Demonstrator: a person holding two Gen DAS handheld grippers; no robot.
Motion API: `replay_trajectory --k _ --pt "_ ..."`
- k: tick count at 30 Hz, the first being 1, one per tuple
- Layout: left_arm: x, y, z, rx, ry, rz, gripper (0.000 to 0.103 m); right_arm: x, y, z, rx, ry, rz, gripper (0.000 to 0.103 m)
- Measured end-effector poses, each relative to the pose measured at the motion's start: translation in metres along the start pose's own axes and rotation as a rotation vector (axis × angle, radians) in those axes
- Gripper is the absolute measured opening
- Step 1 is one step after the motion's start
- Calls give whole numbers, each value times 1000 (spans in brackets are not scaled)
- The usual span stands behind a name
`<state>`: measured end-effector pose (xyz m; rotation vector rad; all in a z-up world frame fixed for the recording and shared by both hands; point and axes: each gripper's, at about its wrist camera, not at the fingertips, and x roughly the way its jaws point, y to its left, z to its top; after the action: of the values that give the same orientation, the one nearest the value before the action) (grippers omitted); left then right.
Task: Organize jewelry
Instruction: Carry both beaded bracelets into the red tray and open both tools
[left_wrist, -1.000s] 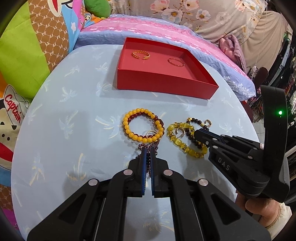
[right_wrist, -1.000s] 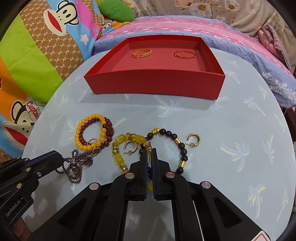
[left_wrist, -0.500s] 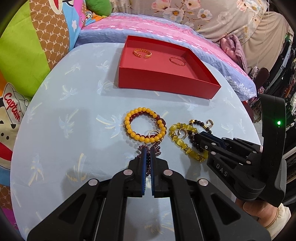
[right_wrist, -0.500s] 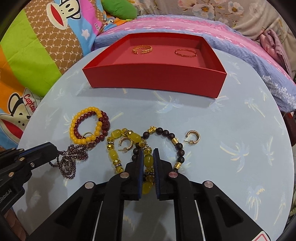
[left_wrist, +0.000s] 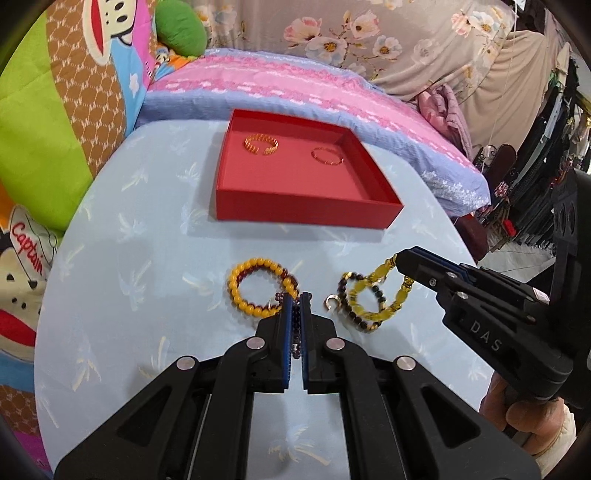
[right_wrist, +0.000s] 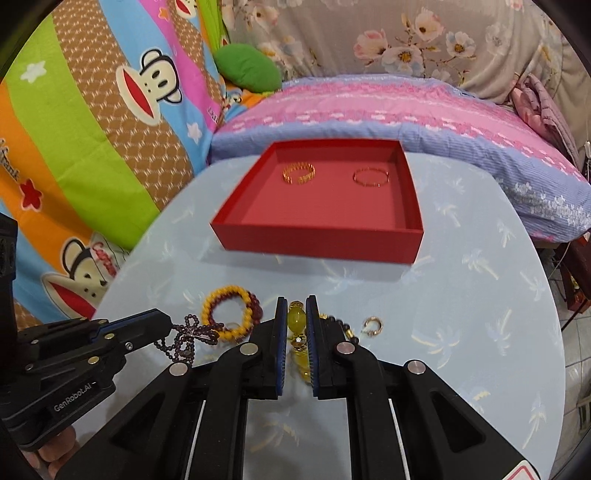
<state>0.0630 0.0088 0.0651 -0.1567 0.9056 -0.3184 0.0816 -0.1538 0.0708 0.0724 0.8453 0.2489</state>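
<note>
A red tray (left_wrist: 295, 212) (right_wrist: 317, 240) at the table's far side holds two gold bangles (left_wrist: 260, 144) (left_wrist: 327, 156). My left gripper (left_wrist: 295, 301) is shut on a dark purple bead strand (right_wrist: 192, 334), which hangs from it just above the table. My right gripper (right_wrist: 295, 301) is shut on a yellow-green chunky bead bracelet (right_wrist: 296, 319) (left_wrist: 373, 301), lifted off the table. An orange-and-maroon bead bracelet (left_wrist: 255, 291) (right_wrist: 229, 308) lies on the table between them. A dark bead bracelet (left_wrist: 354, 314) and a gold hoop earring (right_wrist: 373, 326) lie close by.
The round table has a light blue palm-print cloth (left_wrist: 129, 258). Bright cartoon cushions (right_wrist: 74, 147) stand at the left, and a pink and blue striped bed (right_wrist: 388, 110) lies behind the tray. The table's right edge (right_wrist: 557, 332) drops to the floor.
Both grippers have risen and drawn back from the table. The right one closed on the yellow-green bracelet and lifted it. The left one lifted the purple strand.
</note>
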Motion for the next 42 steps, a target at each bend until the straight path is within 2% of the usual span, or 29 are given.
replay_trajectory --k 5,12,18,24,29,34,39,42 --pt "-7 -6 31 35 -54 11 3 -10 -7 28 0 -58 -10 10" --pt "9 3 88 58 -112 68 3 2 -32 75 17 -110 -48 10" --pt "40 15 132 54 -129 117 3 35 -60 109 78 -97 -54 10" --pt "90 18 157 67 -90 192 3 72 -67 129 88 -65 -66 10" --pt "121 30 169 30 -56 179 3 102 -61 138 84 -38 -34 10" --pt "147 30 176 18 -26 158 3 134 -64 143 88 -3 -42 10" --pt "172 29 180 11 6 135 4 155 -75 144 94 26 -80 10" --pt "179 30 180 -9 0 104 5 157 -81 144 87 12 -127 12"
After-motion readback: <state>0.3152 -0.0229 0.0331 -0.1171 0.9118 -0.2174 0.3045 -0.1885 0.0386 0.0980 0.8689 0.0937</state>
